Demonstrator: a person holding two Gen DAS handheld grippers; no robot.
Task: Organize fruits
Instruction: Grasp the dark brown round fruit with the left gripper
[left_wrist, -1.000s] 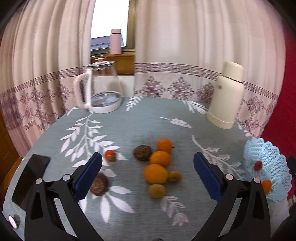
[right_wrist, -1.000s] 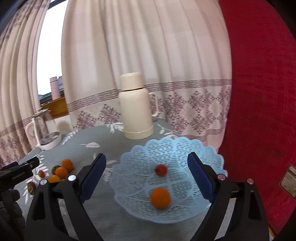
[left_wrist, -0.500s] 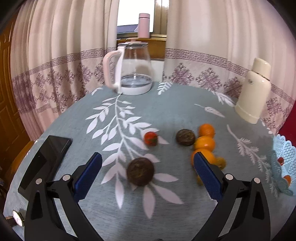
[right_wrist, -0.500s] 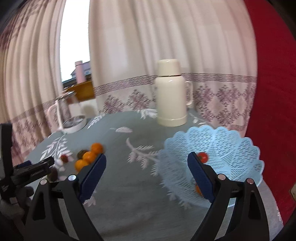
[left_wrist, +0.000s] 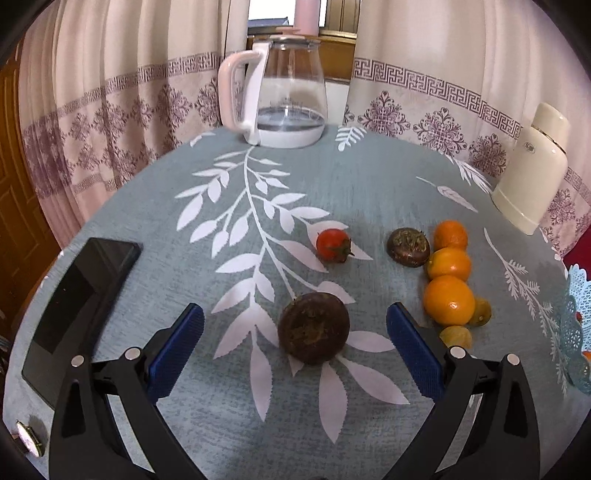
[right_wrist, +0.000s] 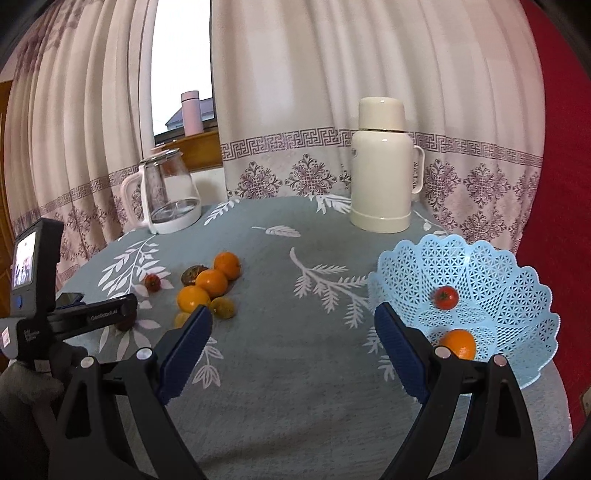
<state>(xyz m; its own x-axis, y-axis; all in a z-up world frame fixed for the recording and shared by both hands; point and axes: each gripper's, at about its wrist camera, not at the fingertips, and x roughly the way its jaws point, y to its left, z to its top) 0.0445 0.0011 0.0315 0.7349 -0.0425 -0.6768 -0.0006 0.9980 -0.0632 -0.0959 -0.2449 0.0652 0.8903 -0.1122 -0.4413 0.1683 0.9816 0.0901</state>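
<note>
Fruit is split between two places: a cherry tomato (right_wrist: 446, 297) and an orange (right_wrist: 458, 343) already sit in the pale blue lattice basket (right_wrist: 517, 288) at the right edge of the table (right_wrist: 295, 369), and the rest lies loose on the grey leaf-print cloth. My left gripper (left_wrist: 294, 345) has its jaws wide apart, and between them, touching neither pad, lies a dark brown round fruit (left_wrist: 313, 328), rough-skinned, perhaps a passion fruit. Beyond it are a second cherry tomato (left_wrist: 332, 245), another dark fruit (left_wrist: 408, 246), a row of three oranges (left_wrist: 448, 300) and two small yellow-green fruits (left_wrist: 480, 312) beside them. My right gripper (right_wrist: 293, 350) also stands open and empty, over bare cloth between the loose pile and the basket.

I judge the step in hand to be the pick of the dark fruit with my left. The next move calls for lowering until the pads bracket its widest part, then closing gently, since it is round and could roll off sideways. After that comes a carry across to the basket, clear of the oranges. The phone (left_wrist: 85, 295) at the left, the glass kettle (left_wrist: 284, 92) and the cream thermos (left_wrist: 532, 173) are well apart from the path.
</note>
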